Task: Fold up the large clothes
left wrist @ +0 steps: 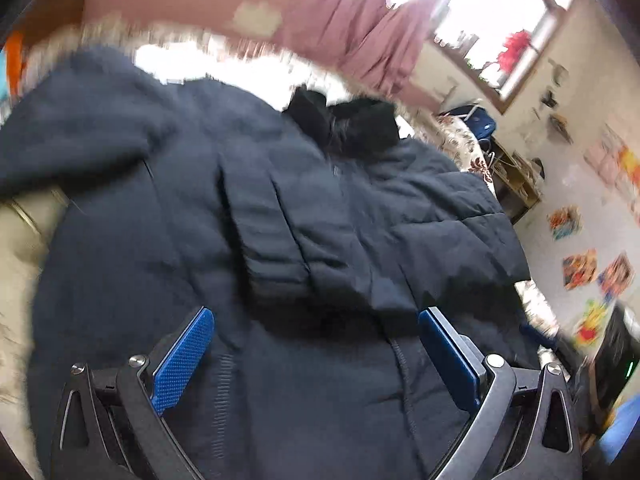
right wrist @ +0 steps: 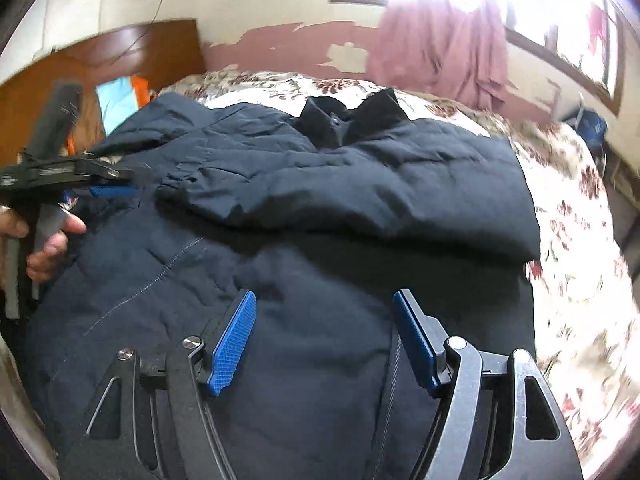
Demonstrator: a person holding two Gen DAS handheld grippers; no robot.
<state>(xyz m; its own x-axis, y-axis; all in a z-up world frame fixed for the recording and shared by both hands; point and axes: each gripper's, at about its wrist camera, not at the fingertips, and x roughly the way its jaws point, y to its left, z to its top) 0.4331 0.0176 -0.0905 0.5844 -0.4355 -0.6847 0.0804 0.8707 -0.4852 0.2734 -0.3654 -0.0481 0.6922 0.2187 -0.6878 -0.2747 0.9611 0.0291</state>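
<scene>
A large dark navy padded jacket [right wrist: 304, 216] with a black collar [right wrist: 352, 118] lies spread on the bed. One sleeve [right wrist: 360, 200] is folded across its chest. The jacket fills the left wrist view [left wrist: 240, 240] too. My left gripper [left wrist: 316, 320] is open and empty just above the jacket's lower part. It also shows in the right wrist view [right wrist: 120, 186] at the jacket's left edge, held by a hand. My right gripper [right wrist: 324, 304] is open and empty, hovering over the jacket's lower middle.
The bed has a floral cover [right wrist: 572, 240]. A wooden headboard [right wrist: 120, 64] stands at the back left, with blue and orange cloth [right wrist: 120, 100] beside it. A pink curtain [right wrist: 440, 48] hangs under a bright window. Shelves [left wrist: 516, 180] stand past the bed.
</scene>
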